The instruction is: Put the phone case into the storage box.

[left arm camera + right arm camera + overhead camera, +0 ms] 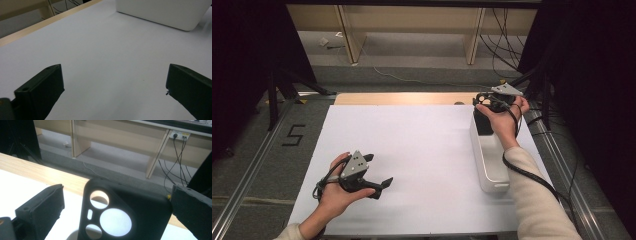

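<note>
Black and matte, a phone case (125, 217) with round camera cut-outs stands upright between the jaws of the right gripper (492, 103). In the right gripper view its left edge is clear of the left jaw, with a gap between them; its right edge meets the right jaw, though I cannot tell whether that is contact or just overlap. So the jaws are spread and not clamping it. From the high view the case (483, 121) sits at the far end of a long white tray (490, 165), which lies along the right side of the white sheet (422, 160) covering the table. The right hand (502, 120) holds its gripper above that far end, the cable running back along the sleeve.

Well apart, at the near left of the sheet, the left hand (337, 192) holds the left gripper (379, 172) low over bare paper. Its jaws are wide apart with nothing between them, and in its own view the tray (165, 12) lies ahead.

Beyond the table's wooden edge (402, 98) are grey floor and loose cables.
</note>
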